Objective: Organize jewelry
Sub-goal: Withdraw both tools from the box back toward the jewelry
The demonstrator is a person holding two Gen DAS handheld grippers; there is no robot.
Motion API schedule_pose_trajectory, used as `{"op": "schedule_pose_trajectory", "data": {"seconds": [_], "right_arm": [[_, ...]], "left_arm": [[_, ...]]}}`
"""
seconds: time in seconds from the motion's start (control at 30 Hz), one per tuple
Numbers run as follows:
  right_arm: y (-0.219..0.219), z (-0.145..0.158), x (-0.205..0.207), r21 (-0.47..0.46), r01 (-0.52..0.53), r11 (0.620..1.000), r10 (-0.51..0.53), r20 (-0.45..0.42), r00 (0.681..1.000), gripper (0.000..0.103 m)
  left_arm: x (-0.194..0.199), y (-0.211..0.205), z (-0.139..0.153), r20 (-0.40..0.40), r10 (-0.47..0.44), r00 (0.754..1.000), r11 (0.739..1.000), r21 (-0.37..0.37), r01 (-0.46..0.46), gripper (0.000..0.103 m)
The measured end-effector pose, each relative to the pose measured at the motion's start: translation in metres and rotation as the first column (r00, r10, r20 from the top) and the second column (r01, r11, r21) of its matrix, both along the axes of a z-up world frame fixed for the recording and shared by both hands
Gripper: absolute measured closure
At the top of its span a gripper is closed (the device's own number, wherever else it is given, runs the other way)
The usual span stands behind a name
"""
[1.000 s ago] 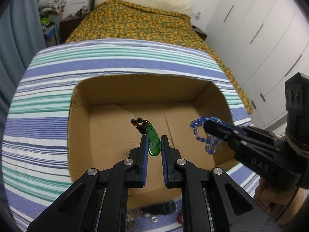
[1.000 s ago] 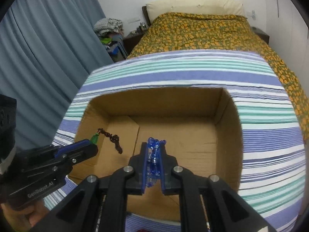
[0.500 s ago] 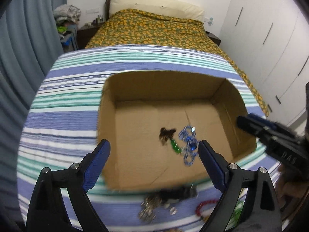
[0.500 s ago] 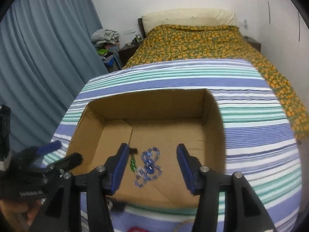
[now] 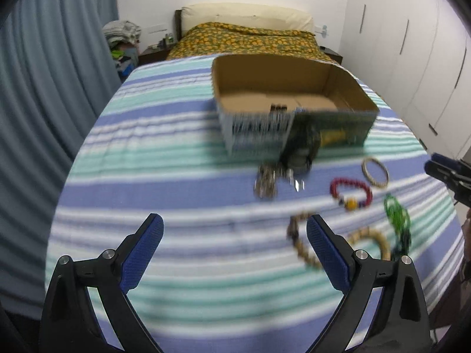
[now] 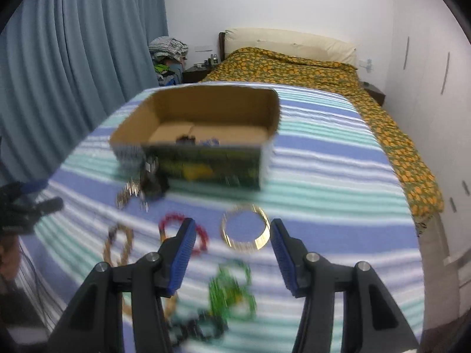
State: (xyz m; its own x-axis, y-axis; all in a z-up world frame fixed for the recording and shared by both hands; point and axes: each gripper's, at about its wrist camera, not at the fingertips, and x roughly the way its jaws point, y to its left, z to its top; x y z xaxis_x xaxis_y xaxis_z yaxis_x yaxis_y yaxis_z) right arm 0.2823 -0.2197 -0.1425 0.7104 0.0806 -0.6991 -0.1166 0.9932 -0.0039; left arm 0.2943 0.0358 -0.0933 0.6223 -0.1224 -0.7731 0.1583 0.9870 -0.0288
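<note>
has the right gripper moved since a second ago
Yes. The right gripper has pulled back out of the box toward the near side of the bed and opened; the box now sits ahead, with the gold bangle between its fingers.

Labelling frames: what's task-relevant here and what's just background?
Job:
cardboard box
gold bangle
red bead bracelet
green bead strand
left tongs
right tongs

Background:
bed
curtain
wardrobe
</note>
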Motion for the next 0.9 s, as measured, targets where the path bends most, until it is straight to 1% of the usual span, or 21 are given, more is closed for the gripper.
{"op": "schedule_pose_trajectory", "data": {"seconds": [0.07, 0.13, 0.2, 0.3, 0.37, 0.43, 0.47, 0.5, 0.57, 0.6, 0.63, 0.7, 0.73, 0.8, 0.83, 0.9], "right_arm": [[-0.005, -0.008, -0.031, -0.011, 0.029, 1.0, -0.028, 0.011, 1.0, 0.05], [-0.008, -0.017, -0.056, -0.008, 0.058, 0.998, -0.058, 0.013, 0.998, 0.05], [-0.009, -0.025, -0.073, 0.003, 0.079, 0.997, -0.079, 0.003, 0.997, 0.05], [-0.006, -0.039, -0.103, 0.024, 0.1, 0.995, -0.1, -0.014, 0.995, 0.05], [-0.004, -0.041, -0.111, 0.037, 0.121, 0.992, -0.12, -0.014, 0.993, 0.05], [-0.003, -0.042, -0.119, 0.033, 0.129, 0.991, -0.129, -0.019, 0.991, 0.05], [-0.002, -0.041, -0.121, 0.025, 0.133, 0.991, -0.132, -0.018, 0.991, 0.05], [-0.002, -0.038, -0.124, 0.014, 0.14, 0.99, -0.14, -0.01, 0.99, 0.05], [-0.001, -0.031, -0.128, 0.015, 0.149, 0.989, -0.15, 0.009, 0.989, 0.05], [-0.001, -0.028, -0.129, 0.019, 0.151, 0.988, -0.151, 0.014, 0.988, 0.05], [0.0, -0.025, -0.129, 0.023, 0.151, 0.988, -0.152, 0.018, 0.988, 0.05], [0.003, -0.025, -0.129, 0.028, 0.148, 0.989, -0.149, 0.021, 0.989, 0.05], [0.005, -0.026, -0.128, 0.025, 0.146, 0.989, -0.147, 0.016, 0.989, 0.05], [0.008, -0.029, -0.128, 0.016, 0.136, 0.991, -0.136, 0.012, 0.991, 0.05], [0.009, -0.03, -0.129, 0.011, 0.134, 0.991, -0.134, 0.007, 0.991, 0.05], [0.009, -0.034, -0.128, 0.004, 0.132, 0.991, -0.132, -0.003, 0.991, 0.05]], "left_arm": [[-0.019, 0.002, -0.004, 0.004, 0.022, 1.0, 1.0, -0.015, -0.022, 0.005], [-0.039, 0.003, -0.007, 0.013, 0.025, 1.0, 0.999, -0.038, -0.024, 0.005], [-0.055, 0.001, -0.008, 0.02, 0.024, 0.999, 0.998, -0.058, -0.023, 0.005], [-0.063, -0.001, -0.005, 0.019, 0.019, 1.0, 0.996, -0.092, -0.017, 0.005], [-0.068, 0.006, 0.006, 0.021, 0.0, 1.0, 0.994, -0.106, 0.002, 0.005], [-0.073, 0.021, 0.025, 0.048, -0.005, 0.999, 0.996, -0.092, 0.01, 0.005], [-0.078, 0.032, 0.038, 0.08, -0.001, 0.997, 0.997, -0.074, 0.007, 0.005], [-0.084, 0.043, 0.05, 0.113, 0.005, 0.994, 0.999, -0.053, 0.001, 0.002], [-0.092, 0.06, 0.064, 0.16, 0.022, 0.987, 1.0, -0.013, -0.02, 0.0], [-0.095, 0.065, 0.066, 0.173, 0.028, 0.985, 1.0, 0.002, -0.029, 0.0], [-0.098, 0.07, 0.065, 0.185, 0.034, 0.982, 0.999, 0.014, -0.038, 0.0], [-0.1, 0.072, 0.054, 0.177, 0.052, 0.983, 0.999, 0.0, -0.053, 0.0], [-0.101, 0.071, 0.043, 0.151, 0.063, 0.987, 0.998, -0.034, -0.058, 0.0], [-0.101, 0.063, 0.021, 0.095, 0.048, 0.994, 0.993, -0.112, -0.037, 0.0], [-0.1, 0.058, 0.012, 0.072, 0.042, 0.997, 0.991, -0.134, -0.032, 0.0], [-0.098, 0.048, -0.005, 0.03, 0.042, 0.999, 0.987, -0.153, -0.037, 0.001]]}}
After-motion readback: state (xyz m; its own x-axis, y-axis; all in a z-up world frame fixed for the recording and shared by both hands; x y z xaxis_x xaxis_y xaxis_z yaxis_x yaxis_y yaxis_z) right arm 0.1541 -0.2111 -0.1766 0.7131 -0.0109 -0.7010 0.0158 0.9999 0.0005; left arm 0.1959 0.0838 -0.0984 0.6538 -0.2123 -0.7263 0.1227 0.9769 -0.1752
